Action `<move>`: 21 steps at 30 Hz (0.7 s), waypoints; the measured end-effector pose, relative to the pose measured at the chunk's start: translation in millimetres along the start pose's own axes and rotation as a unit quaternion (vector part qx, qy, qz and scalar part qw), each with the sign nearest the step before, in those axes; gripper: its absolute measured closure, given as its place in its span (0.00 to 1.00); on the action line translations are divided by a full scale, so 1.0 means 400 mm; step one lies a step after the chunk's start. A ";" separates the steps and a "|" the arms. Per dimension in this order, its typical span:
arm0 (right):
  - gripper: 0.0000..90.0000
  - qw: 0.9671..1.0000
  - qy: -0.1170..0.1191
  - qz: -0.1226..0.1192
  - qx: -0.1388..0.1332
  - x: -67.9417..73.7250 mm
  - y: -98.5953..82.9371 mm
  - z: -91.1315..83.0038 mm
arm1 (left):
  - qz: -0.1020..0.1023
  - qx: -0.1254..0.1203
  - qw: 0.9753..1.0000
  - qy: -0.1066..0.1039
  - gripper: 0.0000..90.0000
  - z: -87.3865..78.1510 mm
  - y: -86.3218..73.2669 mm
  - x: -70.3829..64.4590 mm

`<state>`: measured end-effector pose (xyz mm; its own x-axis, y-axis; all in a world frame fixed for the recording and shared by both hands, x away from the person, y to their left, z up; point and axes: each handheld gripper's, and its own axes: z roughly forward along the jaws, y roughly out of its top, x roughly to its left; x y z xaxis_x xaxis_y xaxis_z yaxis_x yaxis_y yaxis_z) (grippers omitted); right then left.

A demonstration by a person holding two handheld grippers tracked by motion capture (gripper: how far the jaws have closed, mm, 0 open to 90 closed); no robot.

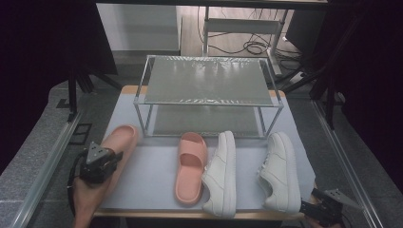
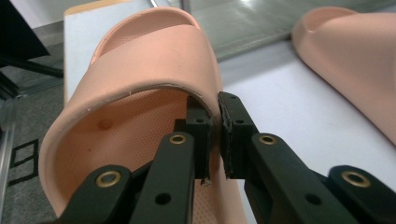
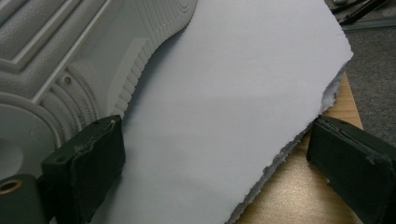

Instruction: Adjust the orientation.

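The left gripper (image 2: 215, 135) pinches the edge of the wide strap of a smooth, matte salmon-pink foam slide sandal (image 2: 140, 84): one black pad sits inside against the finely dotted lining, the other outside, the jaws pressed onto the thin band between them. In the high view this sandal (image 1: 119, 142) lies at the table's left side, just ahead of the left gripper (image 1: 97, 161), with the forearm reaching in from the bottom edge. There are two pink slides; the second (image 1: 191, 166) lies well right of those fingers. Two white leather-look sneakers (image 1: 223, 173) lie on their sides, ribbed rubber soles showing. The right gripper (image 3: 215, 177) has its jaws spread wide over the pale grey mat (image 3: 224, 93), one finger just beside a sneaker sole (image 3: 70, 51).
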<state>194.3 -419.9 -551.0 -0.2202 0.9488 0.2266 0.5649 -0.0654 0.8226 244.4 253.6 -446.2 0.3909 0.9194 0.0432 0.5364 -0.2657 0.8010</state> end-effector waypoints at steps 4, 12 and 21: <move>0.05 1.000 0.000 0.000 0.000 0.000 0.000 0.000 | 0.011 0.003 1.000 -0.011 0.93 -0.010 -0.005 -0.024; 0.04 1.000 0.000 0.000 0.000 0.000 0.000 0.000 | 0.020 0.007 0.999 -0.035 0.93 -0.010 -0.010 -0.057; 0.04 1.000 0.000 0.000 0.000 0.000 0.000 0.000 | 0.036 0.001 0.997 -0.062 0.92 0.007 0.013 -0.103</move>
<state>194.3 -419.9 -551.1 -0.2203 0.9488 0.2264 0.5641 -0.0655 0.8231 233.2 213.4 -445.5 0.5174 0.8553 0.0267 0.5047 -0.3302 0.7976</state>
